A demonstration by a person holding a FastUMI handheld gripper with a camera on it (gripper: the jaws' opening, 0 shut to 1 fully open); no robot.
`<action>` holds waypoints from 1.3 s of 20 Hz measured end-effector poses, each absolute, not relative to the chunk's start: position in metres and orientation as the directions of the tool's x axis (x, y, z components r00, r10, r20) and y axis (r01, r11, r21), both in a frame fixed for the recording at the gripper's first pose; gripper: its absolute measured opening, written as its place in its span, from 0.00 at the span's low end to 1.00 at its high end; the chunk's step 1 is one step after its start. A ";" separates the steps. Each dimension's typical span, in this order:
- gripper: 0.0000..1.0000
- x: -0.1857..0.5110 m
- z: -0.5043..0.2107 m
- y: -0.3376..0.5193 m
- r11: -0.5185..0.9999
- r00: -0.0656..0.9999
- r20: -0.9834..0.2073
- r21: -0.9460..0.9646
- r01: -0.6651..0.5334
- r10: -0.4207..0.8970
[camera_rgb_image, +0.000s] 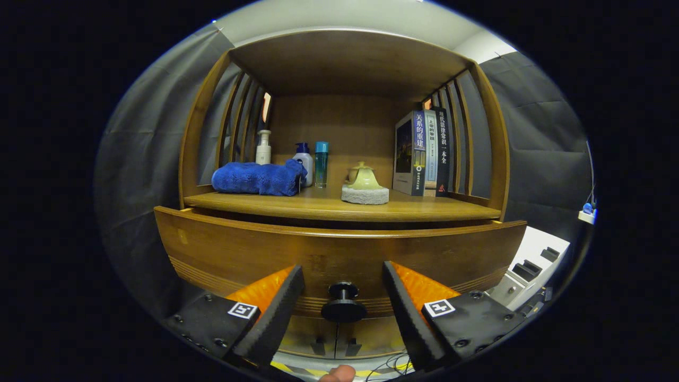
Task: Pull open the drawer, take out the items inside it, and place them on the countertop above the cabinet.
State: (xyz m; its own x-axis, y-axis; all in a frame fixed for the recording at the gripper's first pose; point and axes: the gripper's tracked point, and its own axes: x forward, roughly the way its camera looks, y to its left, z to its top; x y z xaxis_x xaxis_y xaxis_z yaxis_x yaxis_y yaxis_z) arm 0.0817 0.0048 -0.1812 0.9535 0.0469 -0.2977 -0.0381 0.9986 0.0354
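A wooden cabinet stands ahead of me, and its drawer front [339, 249] sits pulled out a little from under the countertop [339, 208]. A round black knob [343, 303] sticks out low on the drawer front. My gripper [343, 276] is open, with the knob between the two fingers [281, 307] and a gap on each side of it. The inside of the drawer is hidden behind its front panel.
On the countertop lie a folded blue towel [259, 178], three bottles [303, 163], a small teapot on a stone coaster [364, 187] and upright books [423, 154]. Lower cabinet doors [334, 339] show below the drawer. A white device [533, 265] sits to the right.
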 end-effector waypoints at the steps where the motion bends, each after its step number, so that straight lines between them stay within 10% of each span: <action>1: 0.98 0.085 -0.182 0.004 0.998 0.952 -0.303 0.051 -0.036 0.050; 26: 0.98 0.107 -0.161 0.006 0.998 0.971 -0.233 0.043 -0.039 0.048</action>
State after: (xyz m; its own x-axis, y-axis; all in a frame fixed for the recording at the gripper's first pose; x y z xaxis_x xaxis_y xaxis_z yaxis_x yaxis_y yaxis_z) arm 0.1073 0.0061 -0.1613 0.9713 0.0480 -0.2329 -0.0391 0.9983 0.0427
